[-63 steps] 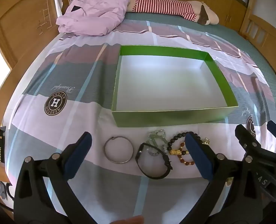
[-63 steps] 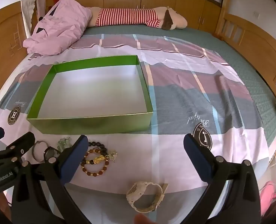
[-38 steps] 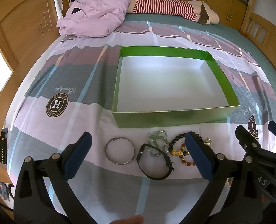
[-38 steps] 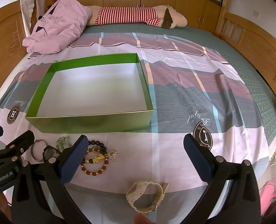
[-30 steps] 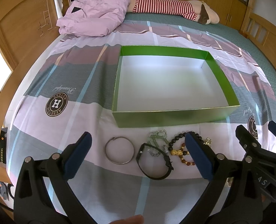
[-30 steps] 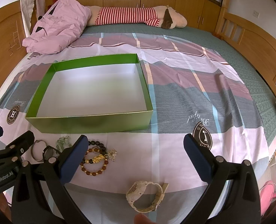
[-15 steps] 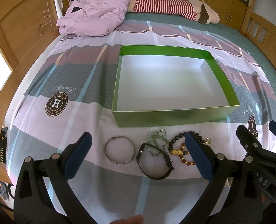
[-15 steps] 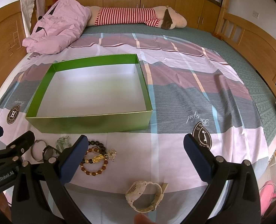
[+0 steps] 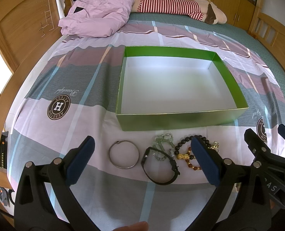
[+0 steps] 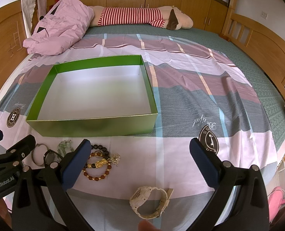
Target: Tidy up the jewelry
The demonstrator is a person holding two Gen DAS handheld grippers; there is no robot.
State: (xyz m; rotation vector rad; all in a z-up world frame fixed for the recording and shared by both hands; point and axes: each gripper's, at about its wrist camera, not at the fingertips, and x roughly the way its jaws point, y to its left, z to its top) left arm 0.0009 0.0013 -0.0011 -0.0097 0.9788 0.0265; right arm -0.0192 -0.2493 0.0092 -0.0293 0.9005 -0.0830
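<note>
An empty green box [image 9: 173, 120] [image 10: 92, 127] with a white inside sits on the bedspread. Jewelry lies in a row in front of it: a silver bangle [image 9: 123, 156], a black watch [image 9: 159, 166], a pale green piece [image 9: 162, 140] and beaded bracelets [image 9: 188, 154] [image 10: 97, 163]. A cream watch [image 10: 150, 202] lies apart, nearer the bed's front edge. My left gripper [image 9: 142, 161] hovers open above the bangle and black watch. My right gripper [image 10: 140, 163] hovers open above the cream watch, holding nothing.
A crumpled pink jacket [image 9: 96, 17] and a striped plush toy [image 9: 177, 7] lie at the far end of the bed. Wooden bed rails [image 10: 267, 53] run along both sides. A pink object [image 10: 277, 200] shows beyond the bed's right front edge.
</note>
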